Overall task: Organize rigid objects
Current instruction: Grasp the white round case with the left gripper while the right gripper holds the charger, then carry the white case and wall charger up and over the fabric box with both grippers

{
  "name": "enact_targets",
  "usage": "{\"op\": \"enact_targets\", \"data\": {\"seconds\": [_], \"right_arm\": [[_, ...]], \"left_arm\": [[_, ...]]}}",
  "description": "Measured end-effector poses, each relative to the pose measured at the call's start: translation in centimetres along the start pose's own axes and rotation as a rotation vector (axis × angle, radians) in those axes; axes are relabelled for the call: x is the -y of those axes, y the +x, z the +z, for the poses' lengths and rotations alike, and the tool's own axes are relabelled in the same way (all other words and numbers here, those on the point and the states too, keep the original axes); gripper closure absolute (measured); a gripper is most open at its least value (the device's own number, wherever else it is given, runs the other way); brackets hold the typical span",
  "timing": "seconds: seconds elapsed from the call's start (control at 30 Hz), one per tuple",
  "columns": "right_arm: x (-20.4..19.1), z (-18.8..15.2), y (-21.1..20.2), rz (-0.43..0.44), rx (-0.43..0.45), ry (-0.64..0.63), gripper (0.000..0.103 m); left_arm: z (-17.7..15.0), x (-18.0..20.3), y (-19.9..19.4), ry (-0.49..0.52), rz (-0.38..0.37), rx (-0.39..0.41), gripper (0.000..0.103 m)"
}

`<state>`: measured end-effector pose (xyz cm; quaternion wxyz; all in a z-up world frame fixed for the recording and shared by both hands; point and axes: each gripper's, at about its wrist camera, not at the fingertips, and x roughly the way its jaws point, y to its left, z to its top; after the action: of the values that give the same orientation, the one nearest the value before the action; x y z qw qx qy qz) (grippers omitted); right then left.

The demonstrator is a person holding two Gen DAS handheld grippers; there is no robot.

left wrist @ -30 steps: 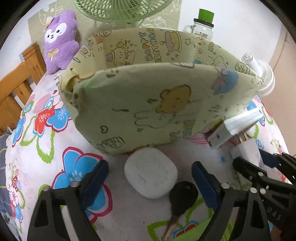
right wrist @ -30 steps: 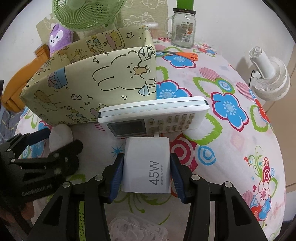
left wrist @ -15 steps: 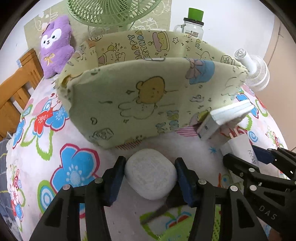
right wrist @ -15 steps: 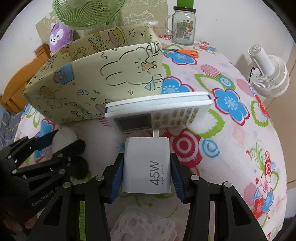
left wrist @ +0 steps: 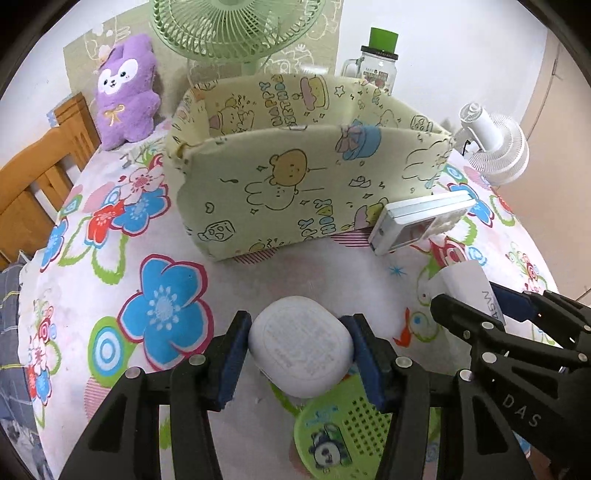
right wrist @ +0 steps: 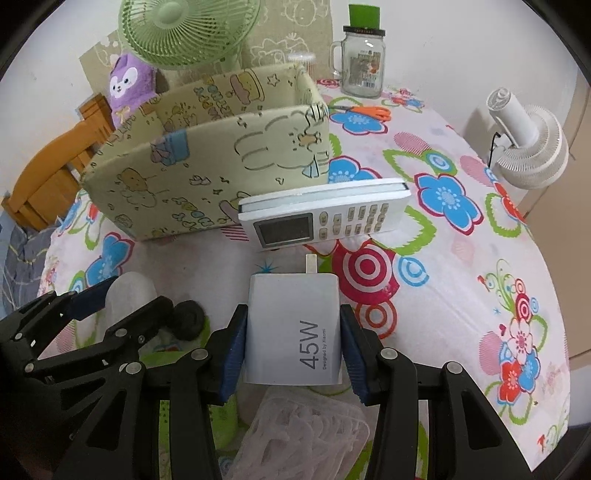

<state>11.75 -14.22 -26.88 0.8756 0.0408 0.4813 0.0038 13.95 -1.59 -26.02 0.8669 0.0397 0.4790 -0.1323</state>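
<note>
A round table under a flower-print cloth (right wrist: 461, 266), set against a pale wall; at its far side a green fan (left wrist: 236, 29), a purple plush toy (left wrist: 123, 88), a glass jar with a green lid (right wrist: 362, 62), a small white fan (right wrist: 528, 147) and orange scissors (right wrist: 369, 110). Centre: a yellow cartoon-print fabric box (left wrist: 295, 177), open at the top; a white remote control (right wrist: 325, 218) lies just beside its near right corner. My left gripper (left wrist: 299, 350) pinches a white rounded case (left wrist: 299, 354), both blue pads pressed to its sides; the case sits in front of the box, above a green perforated card (left wrist: 343, 432). My right gripper (right wrist: 293, 343) pinches a white 45W charger (right wrist: 293, 328), prongs pointing toward the remote; a clear packet (right wrist: 303, 439) lies beneath it. A black key head (right wrist: 188, 319) rests between the two grippers.
</note>
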Motion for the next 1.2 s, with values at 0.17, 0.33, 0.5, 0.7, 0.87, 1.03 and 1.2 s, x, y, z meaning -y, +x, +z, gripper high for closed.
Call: {"op": "enact_targets", "data": {"seconds": [0.17, 0.33, 0.5, 0.7, 0.87, 1.03, 1.2], "right_arm": [[-0.4, 0.2, -1.8, 0.005, 0.032, -0.008, 0.053], [-0.5, 0.6, -3.8, 0.006, 0.051, -0.01, 0.053], [-0.7, 0.9, -5.6, 0.001, 0.066, -0.017, 0.053], [-1.1, 1.5, -7.7, -0.011, 0.078, -0.029, 0.053], [-1.2, 2.1, -9.3, -0.013, 0.091, -0.035, 0.053], [-1.5, 2.7, -11.1, -0.012, 0.109, -0.044, 0.053], [-2.0, 3.2, -12.5, -0.012, 0.124, -0.067, 0.053]], "left_arm": [[-0.1, 0.0, -1.8, -0.015, 0.005, 0.017, 0.047], [-0.2, 0.2, -3.6, -0.018, 0.012, 0.03, 0.047], [0.3, 0.4, -5.8, -0.032, 0.008, 0.051, 0.047], [1.2, 0.8, -7.9, -0.029, 0.033, 0.072, 0.047], [1.7, 0.9, -9.5, -0.043, 0.04, 0.08, 0.047], [2.1, 1.1, -11.3, -0.041, 0.056, 0.11, 0.047], [2.5, 0.8, -12.8, -0.057, 0.063, 0.131, 0.047]]}}
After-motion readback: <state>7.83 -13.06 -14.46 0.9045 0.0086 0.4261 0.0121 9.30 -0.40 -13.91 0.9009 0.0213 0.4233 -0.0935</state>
